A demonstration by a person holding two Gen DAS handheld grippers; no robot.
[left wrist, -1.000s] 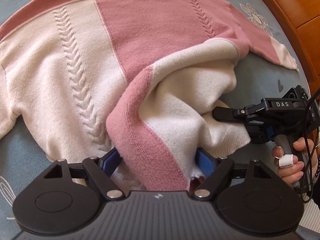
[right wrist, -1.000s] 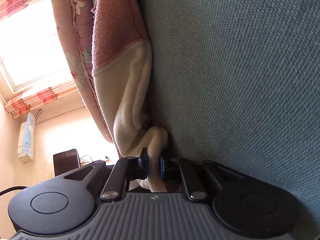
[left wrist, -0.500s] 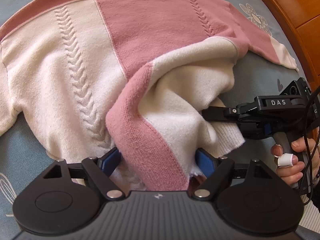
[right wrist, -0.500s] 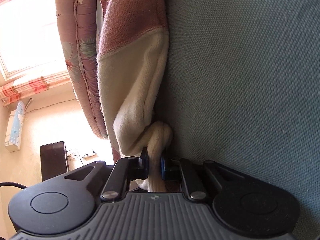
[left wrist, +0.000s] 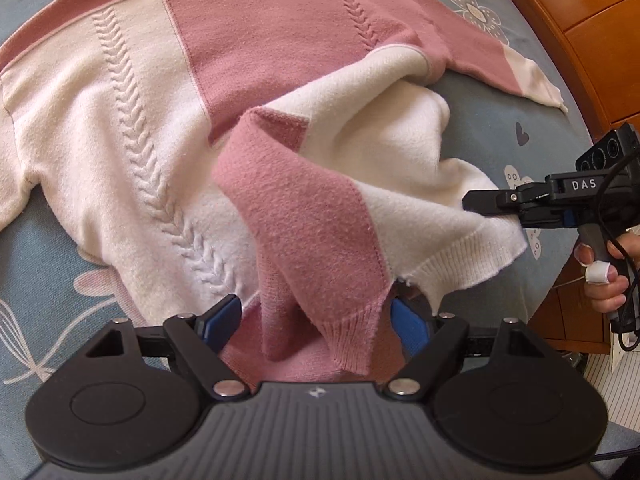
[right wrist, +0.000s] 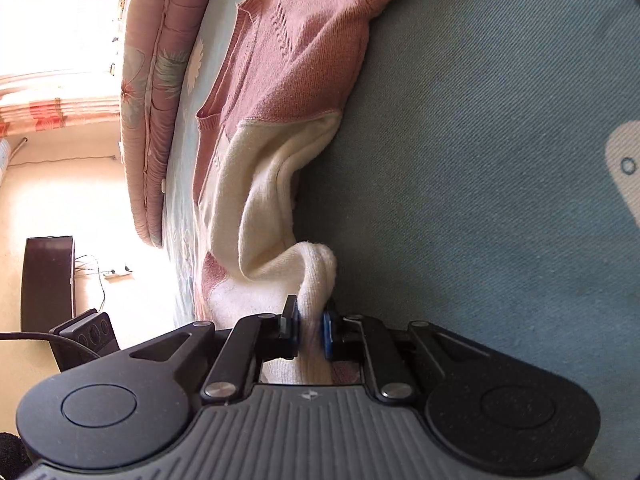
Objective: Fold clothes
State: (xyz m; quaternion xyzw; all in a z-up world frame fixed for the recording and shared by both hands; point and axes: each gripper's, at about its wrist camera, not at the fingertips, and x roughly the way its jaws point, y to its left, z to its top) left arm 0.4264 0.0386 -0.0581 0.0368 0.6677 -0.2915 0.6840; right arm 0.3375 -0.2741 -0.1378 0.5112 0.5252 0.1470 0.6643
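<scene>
The right tool [right wrist: 311, 330] is clamped on the cream hem of the sweater [left wrist: 168, 120]; the left tool [left wrist: 316, 320] stands apart around the pink hem. On the bed [left wrist: 500, 120], the bottom-edge fold is beginning; next, both corners travel together toward the neckline.

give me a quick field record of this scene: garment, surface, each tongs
garment: pink and cream knit sweater, lying front up, one lower corner lifted
surface: blue floral bedspread
left tongs: jaws wide, pink hem flap draped between them, pads not pressing
right tongs: shut on the cream hem corner
background: wooden furniture past the bed edge
</scene>
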